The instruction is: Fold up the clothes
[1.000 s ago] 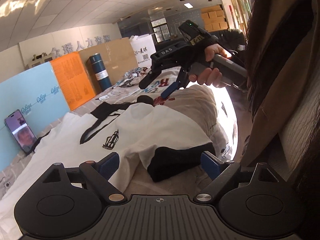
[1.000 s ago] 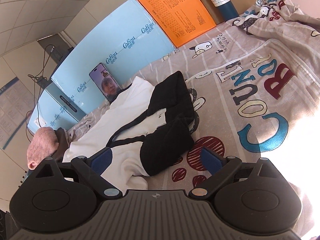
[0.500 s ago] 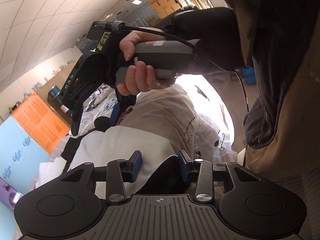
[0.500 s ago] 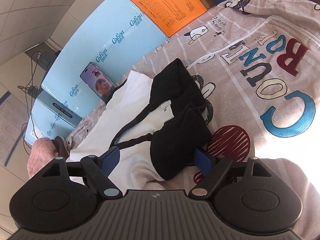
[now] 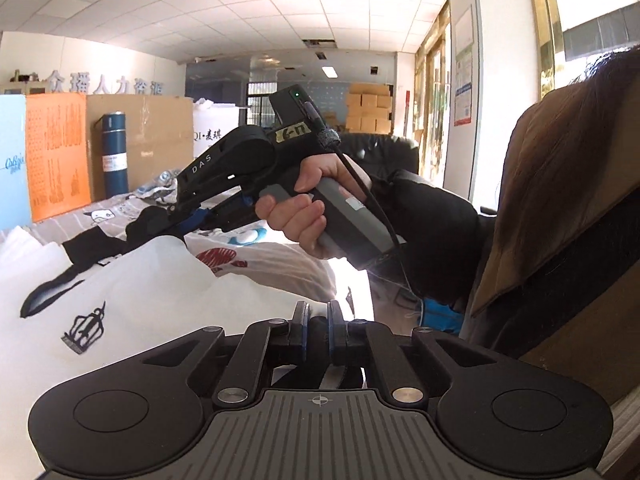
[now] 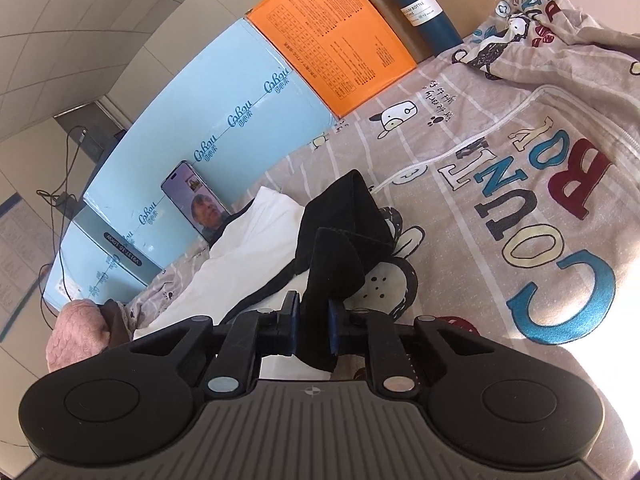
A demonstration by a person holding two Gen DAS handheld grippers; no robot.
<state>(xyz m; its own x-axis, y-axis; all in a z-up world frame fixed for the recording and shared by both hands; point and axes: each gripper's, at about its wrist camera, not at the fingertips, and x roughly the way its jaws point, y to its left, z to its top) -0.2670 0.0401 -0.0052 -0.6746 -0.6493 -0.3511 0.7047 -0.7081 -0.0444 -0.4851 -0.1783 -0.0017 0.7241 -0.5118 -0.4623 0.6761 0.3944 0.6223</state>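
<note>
Shirt [image 6: 256,248] white, black-trimmed, rumpled — both grippers' jaws pinch its black edges.

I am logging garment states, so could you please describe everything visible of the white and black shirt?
The shirt is soft white fabric with black sleeves, black trim and a small black crown print. It lies rumpled on the printed quilt. The right gripper is shut on one black sleeve; the left gripper is shut on dark fabric at its near edge.
</note>
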